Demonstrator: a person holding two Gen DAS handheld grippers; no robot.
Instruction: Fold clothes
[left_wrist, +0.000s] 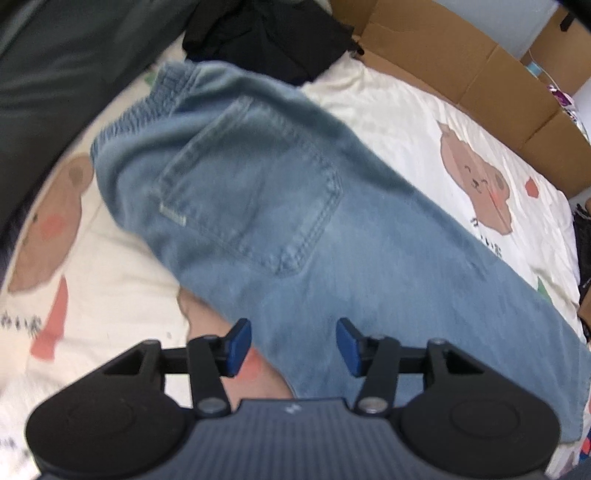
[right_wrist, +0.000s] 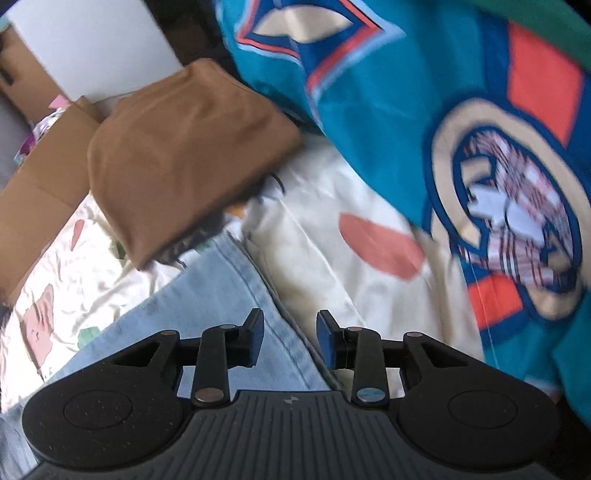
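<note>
Light blue jeans (left_wrist: 295, 206) lie folded lengthwise on a cream bedsheet (left_wrist: 399, 110) with bear prints, waistband at the upper left, back pocket up. My left gripper (left_wrist: 293, 345) is open and empty, hovering over the jeans' leg near its left edge. In the right wrist view a jeans leg end (right_wrist: 207, 295) lies on the sheet (right_wrist: 332, 266). My right gripper (right_wrist: 290, 338) is open and empty above the leg's side seam.
A black garment (left_wrist: 269, 33) lies beyond the waistband. Cardboard panels (left_wrist: 461, 62) line the far side of the bed. A folded brown garment (right_wrist: 184, 155) and a teal patterned blanket (right_wrist: 461, 129) lie beyond the right gripper.
</note>
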